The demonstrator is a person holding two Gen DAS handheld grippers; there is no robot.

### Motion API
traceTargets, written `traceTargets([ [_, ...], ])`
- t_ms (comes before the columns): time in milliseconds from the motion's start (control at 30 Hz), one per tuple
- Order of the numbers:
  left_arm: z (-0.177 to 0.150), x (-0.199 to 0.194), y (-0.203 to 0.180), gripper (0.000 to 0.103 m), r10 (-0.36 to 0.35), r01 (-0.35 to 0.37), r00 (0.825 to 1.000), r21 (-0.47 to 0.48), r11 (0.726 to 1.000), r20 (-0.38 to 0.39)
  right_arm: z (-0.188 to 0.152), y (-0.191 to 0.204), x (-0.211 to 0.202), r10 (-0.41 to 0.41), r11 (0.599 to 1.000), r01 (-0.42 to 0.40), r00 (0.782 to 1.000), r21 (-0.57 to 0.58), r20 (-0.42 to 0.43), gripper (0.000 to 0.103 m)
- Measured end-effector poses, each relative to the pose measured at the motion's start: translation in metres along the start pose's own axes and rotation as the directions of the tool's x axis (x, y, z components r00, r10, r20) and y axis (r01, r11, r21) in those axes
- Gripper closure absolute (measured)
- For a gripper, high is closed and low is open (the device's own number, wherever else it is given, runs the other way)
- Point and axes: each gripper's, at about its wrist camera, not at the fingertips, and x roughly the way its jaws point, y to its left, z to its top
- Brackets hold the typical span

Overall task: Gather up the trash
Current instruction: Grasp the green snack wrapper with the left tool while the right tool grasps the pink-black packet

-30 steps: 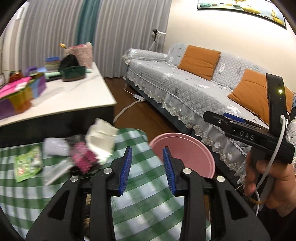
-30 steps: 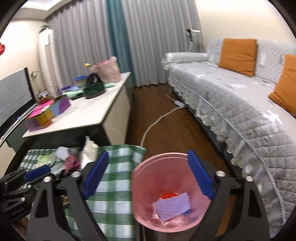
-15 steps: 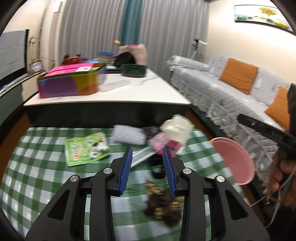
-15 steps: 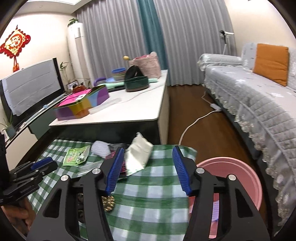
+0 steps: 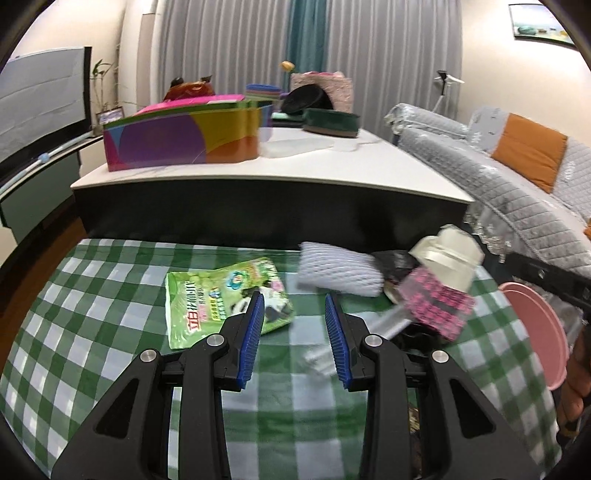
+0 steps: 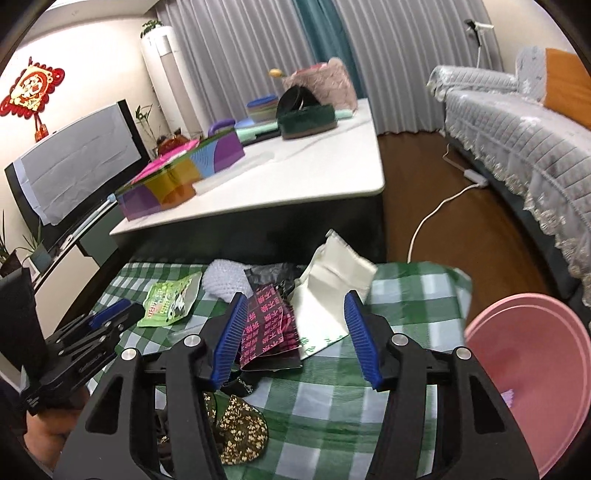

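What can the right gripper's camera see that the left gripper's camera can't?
Only the right wrist view shows the brown flowered wrapper, the red wall ornament and the left gripper. Only the left wrist view shows the framed picture on the wall. Both show the green snack packet, the pink patterned packet, the cream packet, the pink bin and the green checked cloth.

Home living room: sofa [image 6: 517,125], curtains [image 6: 258,48], television [image 6: 74,155].
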Motion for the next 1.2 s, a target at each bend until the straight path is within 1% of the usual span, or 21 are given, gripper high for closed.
traceTargets([
  [233,0.010,0.040,0.007,0.068,0.066,-0.067,0.997,-0.038,0.997,-0.032,-0.004,0.005,0.024,0.044,0.999,-0.044,0.997,0.000,-0.057,0.048],
  [300,0.013,0.054,0.007,0.062,0.080,-0.083,0.995,-0.049,0.995,-0.059,-0.004,0.005,0.027,0.051,0.999,-0.051,0.996,0.002,-0.070,0.048],
  [333,0.014,0.060,0.007,0.055,0.094,-0.098,0.993,-0.050,0.994,-0.075,-0.005,0.006,0.030,0.056,0.998,-0.056,0.995,0.004,-0.079,0.048],
  [367,0.015,0.067,0.007,0.051,0.108,-0.113,0.990,-0.050,0.992,-0.093,-0.005,0.006,0.031,0.058,0.998,-0.058,0.995,0.004,-0.085,0.048],
  [467,0.018,0.079,0.005,0.050,0.134,-0.140,0.982,-0.042,0.989,-0.131,-0.008,0.006,0.039,0.065,0.998,-0.064,0.991,0.008,-0.116,0.048],
  [533,0.018,0.087,0.002,0.050,0.154,-0.159,0.973,-0.020,0.987,-0.173,-0.011,0.007,0.043,0.070,0.998,-0.069,0.988,0.008,-0.136,0.048],
  [600,0.017,0.091,0.001,0.050,0.162,-0.166,0.967,-0.007,0.986,-0.195,-0.014,0.009,0.047,0.072,0.997,-0.072,0.985,0.002,-0.158,0.048],
  [633,0.016,0.091,0.000,0.054,0.164,-0.168,0.966,-0.004,0.986,-0.198,-0.015,0.009,0.048,0.072,0.997,-0.073,0.983,0.002,-0.167,0.048],
  [667,0.015,0.091,0.000,0.064,0.169,-0.172,0.964,0.001,0.985,-0.206,-0.016,0.009,0.050,0.073,0.997,-0.074,0.982,0.002,-0.176,0.048],
  [700,0.015,0.091,0.001,0.068,0.169,-0.172,0.962,0.002,0.985,-0.213,-0.017,0.009,0.051,0.075,0.997,-0.076,0.980,0.005,-0.182,0.050],
  [733,0.014,0.090,0.002,0.070,0.170,-0.174,0.962,-0.001,0.985,-0.213,-0.017,0.009,0.052,0.077,0.997,-0.077,0.979,0.008,-0.188,0.053],
  [767,0.013,0.087,0.003,0.074,0.168,-0.173,0.963,-0.005,0.985,-0.209,-0.018,0.009,0.052,0.078,0.997,-0.078,0.978,0.008,-0.195,0.060],
  [800,0.013,0.084,0.004,0.076,0.172,-0.177,0.964,-0.004,0.984,-0.204,-0.019,0.009,0.052,0.077,0.997,-0.077,0.977,0.006,-0.201,0.066],
  [833,0.013,0.082,0.005,0.081,0.176,-0.180,0.964,-0.003,0.984,-0.197,-0.019,0.010,0.052,0.076,0.997,-0.077,0.976,0.002,-0.204,0.070],
  [867,0.013,0.078,0.005,0.087,0.176,-0.180,0.966,-0.003,0.984,-0.189,-0.019,0.011,0.051,0.077,0.997,-0.079,0.976,-0.002,-0.205,0.077],
  [967,0.011,0.065,0.005,0.093,0.184,-0.185,0.969,0.009,0.983,-0.164,-0.017,0.015,0.045,0.083,0.996,-0.089,0.978,-0.026,-0.191,0.085],
  [1100,0.010,0.042,0.006,0.097,0.193,-0.192,0.973,0.025,0.981,-0.128,-0.015,0.018,0.034,0.097,0.993,-0.105,0.981,-0.044,-0.169,0.095],
  [1200,0.011,0.025,0.007,0.099,0.187,-0.185,0.977,0.029,0.982,-0.104,-0.012,0.021,0.022,0.097,0.992,-0.108,0.984,-0.066,-0.147,0.097],
])
